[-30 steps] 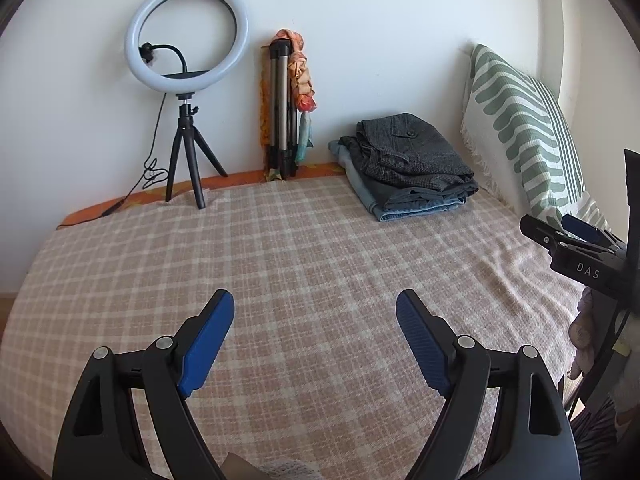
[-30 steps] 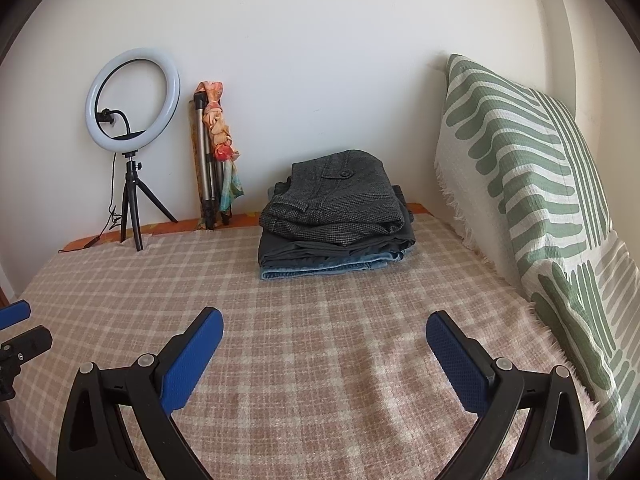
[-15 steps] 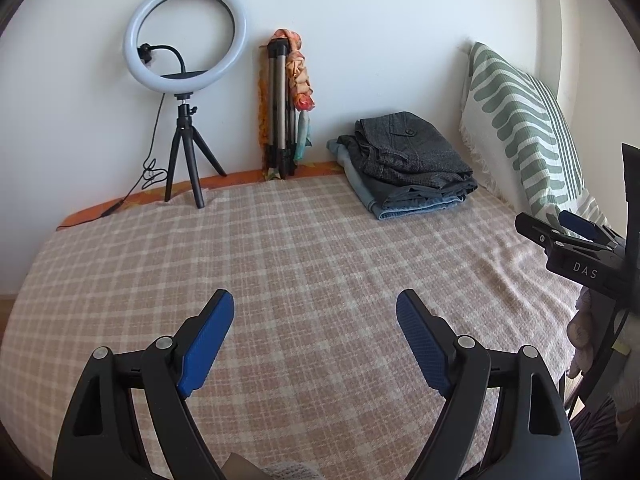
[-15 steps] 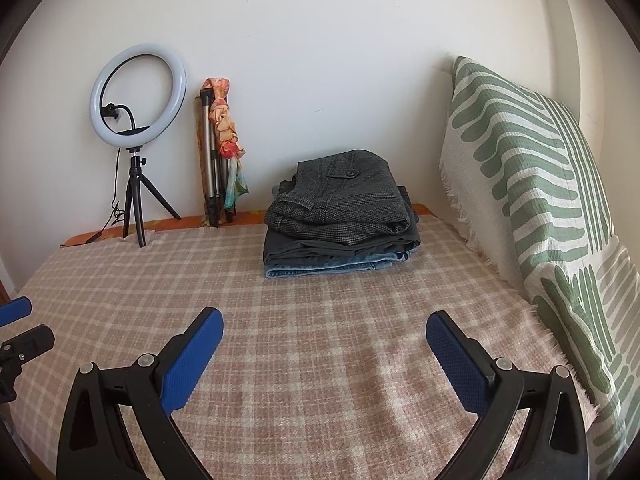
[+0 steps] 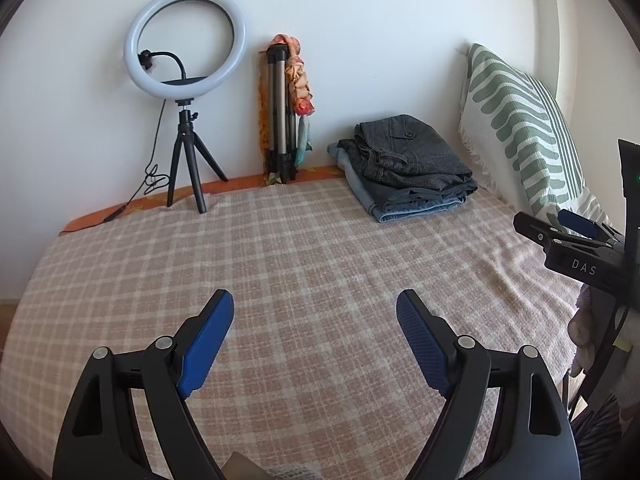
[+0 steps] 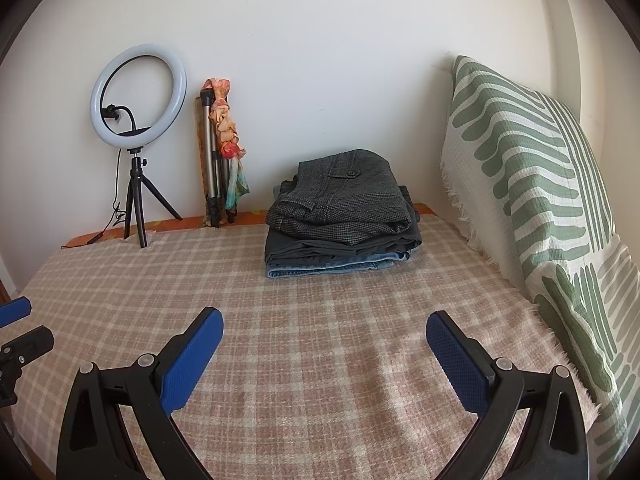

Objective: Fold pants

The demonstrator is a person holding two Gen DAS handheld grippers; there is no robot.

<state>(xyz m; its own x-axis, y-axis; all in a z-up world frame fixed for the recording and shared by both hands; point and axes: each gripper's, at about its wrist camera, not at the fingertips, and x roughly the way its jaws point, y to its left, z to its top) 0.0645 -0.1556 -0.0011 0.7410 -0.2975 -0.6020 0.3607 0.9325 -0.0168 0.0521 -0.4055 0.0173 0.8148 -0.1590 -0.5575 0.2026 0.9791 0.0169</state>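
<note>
A stack of folded pants (image 5: 408, 168) (image 6: 340, 216) lies at the far side of the bed, grey checked pair on top, dark pair under it, blue jeans at the bottom. My left gripper (image 5: 314, 336) is open and empty above the checked blanket (image 5: 300, 256), well short of the stack. My right gripper (image 6: 324, 350) is open and empty, also short of the stack. The right gripper also shows at the right edge of the left wrist view (image 5: 576, 240). The left gripper's fingertip (image 6: 14, 310) shows at the left edge of the right wrist view.
A ring light on a small tripod (image 5: 186, 76) (image 6: 136, 120) stands at the back left. A folded tripod with a cloth (image 5: 284, 104) (image 6: 220, 148) leans on the wall. A green striped pillow (image 5: 520, 128) (image 6: 532, 200) stands along the right side.
Both grippers have shifted slightly; the pants stack sits a little further left in the left view and more central in the right view. Both grippers stay open.
</note>
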